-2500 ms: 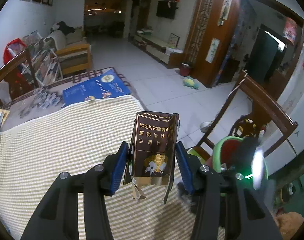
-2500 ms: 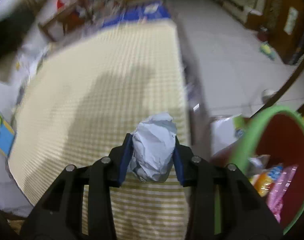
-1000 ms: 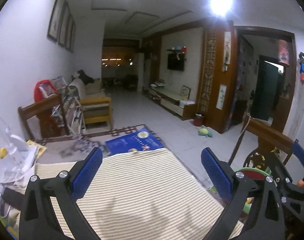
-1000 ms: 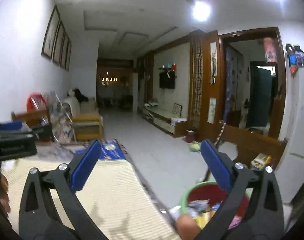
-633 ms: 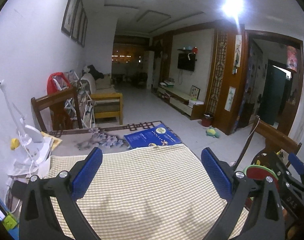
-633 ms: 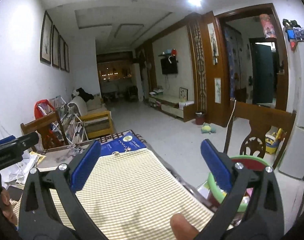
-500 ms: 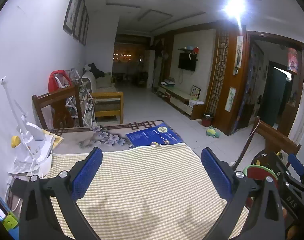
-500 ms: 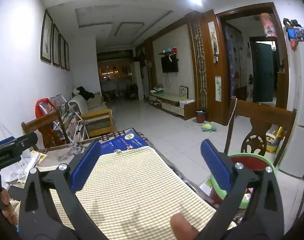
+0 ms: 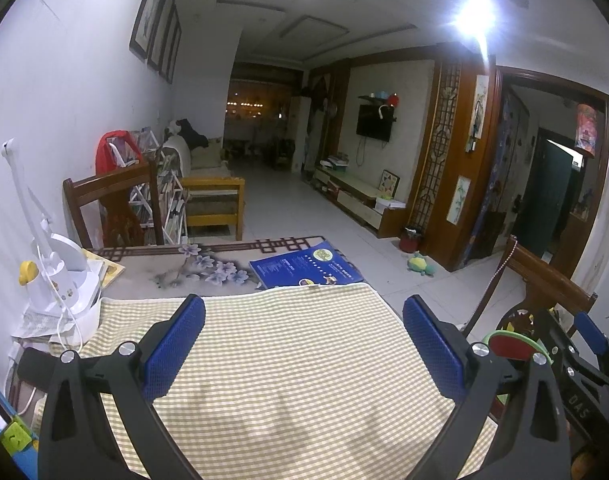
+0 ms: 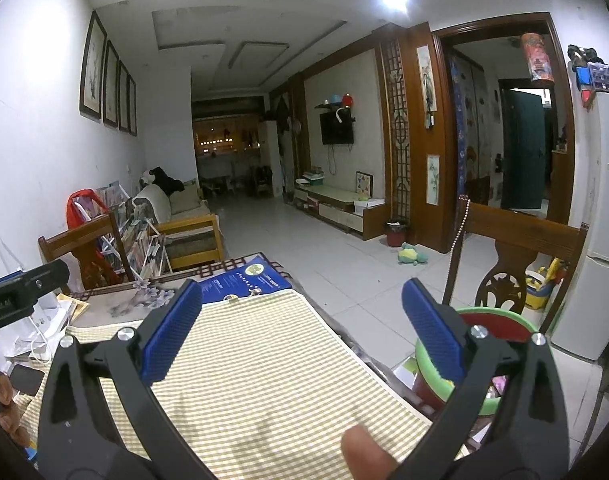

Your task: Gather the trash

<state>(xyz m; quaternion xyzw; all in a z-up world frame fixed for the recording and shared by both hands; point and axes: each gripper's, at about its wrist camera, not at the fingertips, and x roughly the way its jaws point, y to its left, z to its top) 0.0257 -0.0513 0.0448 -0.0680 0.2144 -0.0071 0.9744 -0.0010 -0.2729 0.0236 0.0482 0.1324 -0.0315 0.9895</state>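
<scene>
Gone from both tools since the earlier frames are the brown carton and the crumpled paper ball; the left tool (image 9: 303,350) and right tool (image 10: 302,336) now gape wide with nothing between their blue pads, level above the yellow-checked cloth on the table (image 9: 288,364). Off the table's right edge stands the red bin with a green rim (image 10: 500,326), wrappers inside, by a dark wooden chair (image 10: 516,244)
</scene>
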